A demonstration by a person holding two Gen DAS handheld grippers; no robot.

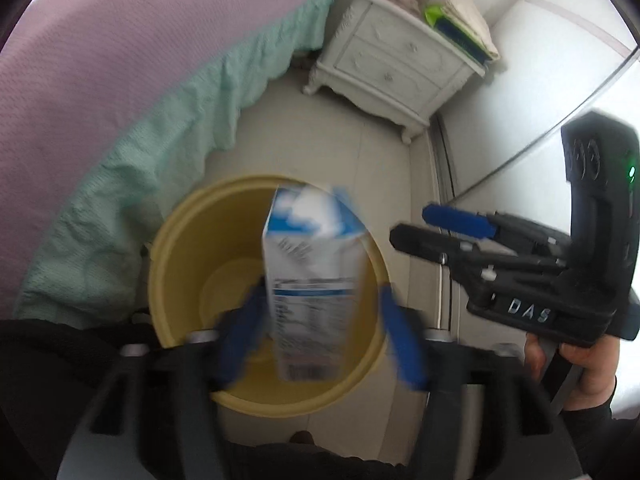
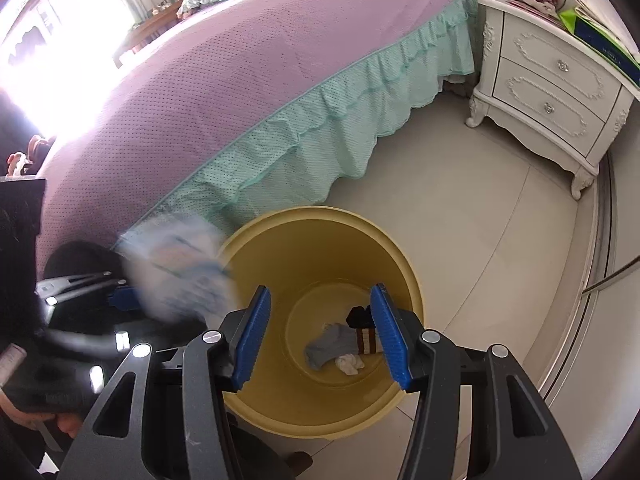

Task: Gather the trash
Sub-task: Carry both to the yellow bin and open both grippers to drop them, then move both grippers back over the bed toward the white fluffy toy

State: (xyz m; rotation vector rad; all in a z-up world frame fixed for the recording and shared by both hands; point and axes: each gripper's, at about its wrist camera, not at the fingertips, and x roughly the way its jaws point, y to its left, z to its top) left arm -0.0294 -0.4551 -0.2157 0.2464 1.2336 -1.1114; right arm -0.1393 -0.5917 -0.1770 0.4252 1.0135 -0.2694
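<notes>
A blue and white milk carton (image 1: pixel 312 280) hangs over the yellow bin (image 1: pixel 176 248), motion-blurred. My left gripper (image 1: pixel 320 332) is open; its blue pads (image 1: pixel 244 332) stand apart from the carton's sides. In the right wrist view the carton (image 2: pixel 176 276) is a blur at the bin's left rim (image 2: pixel 320 216). My right gripper (image 2: pixel 320 340) is open and empty above the bin; it also shows in the left wrist view (image 1: pixel 416 224). At the bin's bottom lie a grey sock (image 2: pixel 332 346), a white wad (image 2: pixel 350 364) and a brown striped piece (image 2: pixel 366 338).
A bed with a purple cover (image 2: pixel 240 80) and teal skirt (image 2: pixel 300 140) runs along the left. A white nightstand (image 2: pixel 560 92) with books stands at the far right. A sliding door track (image 2: pixel 592 280) lies on the right. The floor is pale tile.
</notes>
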